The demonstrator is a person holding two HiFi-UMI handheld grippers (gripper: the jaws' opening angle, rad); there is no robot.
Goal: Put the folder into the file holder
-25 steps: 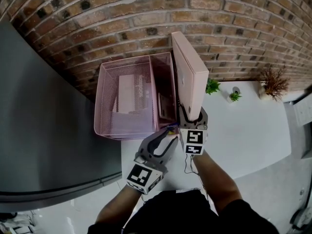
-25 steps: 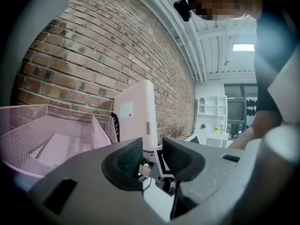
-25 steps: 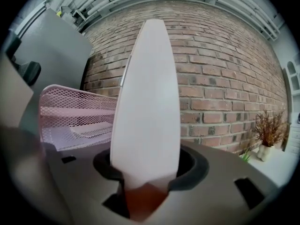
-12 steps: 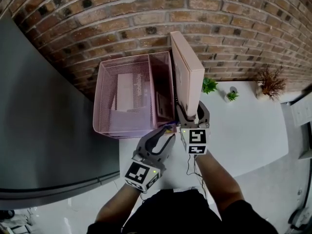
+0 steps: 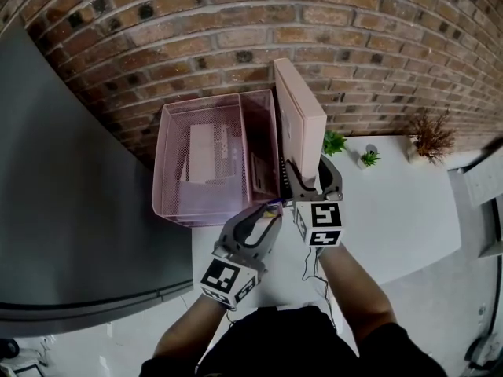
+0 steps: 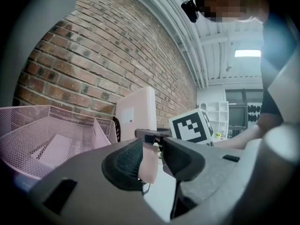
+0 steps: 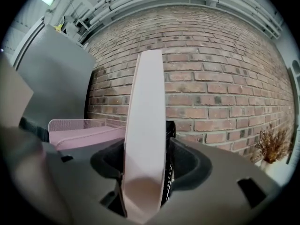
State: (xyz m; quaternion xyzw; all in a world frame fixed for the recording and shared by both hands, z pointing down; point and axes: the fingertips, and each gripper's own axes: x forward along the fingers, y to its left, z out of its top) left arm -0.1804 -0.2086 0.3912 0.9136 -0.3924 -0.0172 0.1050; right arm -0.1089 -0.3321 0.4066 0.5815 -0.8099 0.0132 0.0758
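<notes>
Brick wall [image 5: 157, 38] behind file holder [image 5: 168, 171], small plants [image 5: 335, 142] nearby.

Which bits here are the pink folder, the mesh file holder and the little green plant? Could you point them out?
folder [image 5: 302, 120], head view, middle of its pink surface.
file holder [image 5: 168, 163], head view, its left mesh wall.
green plant [image 5: 334, 141], head view, its leaves.

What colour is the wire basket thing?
The file holder is pink wire mesh, clearest in the head view.
</notes>
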